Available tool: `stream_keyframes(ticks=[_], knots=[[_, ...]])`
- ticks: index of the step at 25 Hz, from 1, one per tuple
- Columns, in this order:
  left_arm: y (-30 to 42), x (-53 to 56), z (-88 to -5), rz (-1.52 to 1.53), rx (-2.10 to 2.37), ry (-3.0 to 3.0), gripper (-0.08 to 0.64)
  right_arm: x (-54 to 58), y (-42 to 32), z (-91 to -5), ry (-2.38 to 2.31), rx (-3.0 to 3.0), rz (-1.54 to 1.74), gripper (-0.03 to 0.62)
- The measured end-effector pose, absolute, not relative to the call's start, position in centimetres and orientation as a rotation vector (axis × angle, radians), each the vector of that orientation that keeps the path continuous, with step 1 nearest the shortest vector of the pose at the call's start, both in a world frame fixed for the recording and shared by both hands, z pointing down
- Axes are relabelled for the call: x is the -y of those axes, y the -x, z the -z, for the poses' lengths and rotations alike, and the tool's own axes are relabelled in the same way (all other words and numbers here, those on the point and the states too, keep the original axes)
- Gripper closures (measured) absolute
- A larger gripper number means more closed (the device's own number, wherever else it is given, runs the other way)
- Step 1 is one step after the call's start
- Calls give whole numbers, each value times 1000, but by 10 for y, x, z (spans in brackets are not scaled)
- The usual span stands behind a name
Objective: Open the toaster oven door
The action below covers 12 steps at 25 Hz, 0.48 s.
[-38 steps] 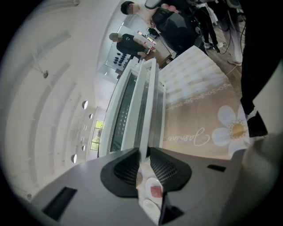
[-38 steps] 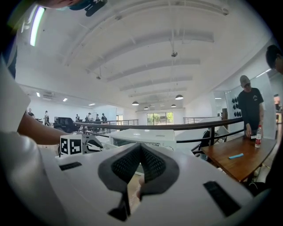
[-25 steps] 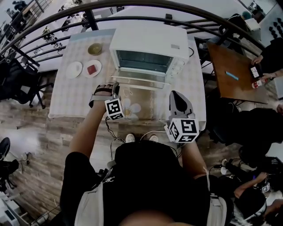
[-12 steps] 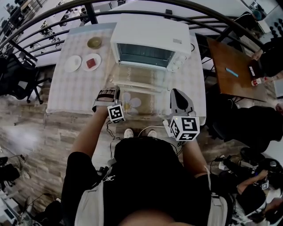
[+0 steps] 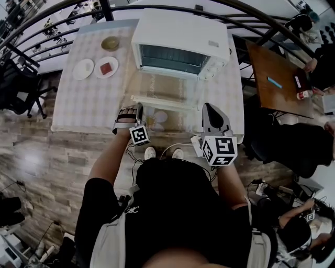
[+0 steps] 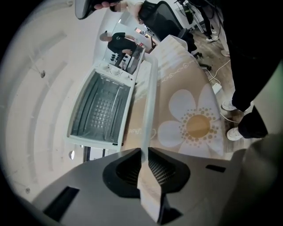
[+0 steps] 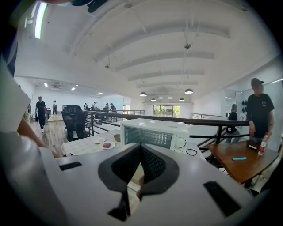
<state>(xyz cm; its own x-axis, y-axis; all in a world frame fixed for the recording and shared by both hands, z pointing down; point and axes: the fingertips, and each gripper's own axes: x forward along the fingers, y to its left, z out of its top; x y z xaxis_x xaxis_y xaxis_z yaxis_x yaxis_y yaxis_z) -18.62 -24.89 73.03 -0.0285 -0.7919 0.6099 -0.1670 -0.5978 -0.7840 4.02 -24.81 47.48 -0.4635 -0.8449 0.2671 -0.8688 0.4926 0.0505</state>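
The white toaster oven [image 5: 180,39] stands at the back of the table, its glass door [image 5: 162,86] swung down towards me. My left gripper [image 5: 137,108] is shut on the left end of the door handle [image 5: 167,101]. In the left gripper view the pale handle bar [image 6: 149,106] runs up from between the pads of the left gripper [image 6: 144,152], whose jaws have just been closing a little on it. My right gripper [image 5: 208,108] hovers shut and empty over the table's front right part. In the right gripper view the right gripper [image 7: 141,148] faces the oven [image 7: 154,130].
Two plates [image 5: 84,68] [image 5: 107,68] and a small bowl [image 5: 110,43] sit on the checked tablecloth, left of the oven. A flower mat [image 6: 196,126] lies under the door. A dark railing [image 5: 52,15] runs behind the table. A brown table [image 5: 275,84] with people at it stands to the right.
The left gripper has come down and towards me with the handle, and the oven door has swung further down. The right gripper has stayed where it was.
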Motion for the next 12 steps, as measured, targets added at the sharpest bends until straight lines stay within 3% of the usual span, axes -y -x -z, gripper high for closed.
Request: stream_keyframes(ticks=[3, 12], knots=[[183, 246, -741, 1672, -1011, 1803, 529, 247, -41, -477, -1451, 2465, -130, 591], [179, 251, -762, 1697, -1022, 1814, 529, 251, -58, -483, -1487, 2407, -137, 591]])
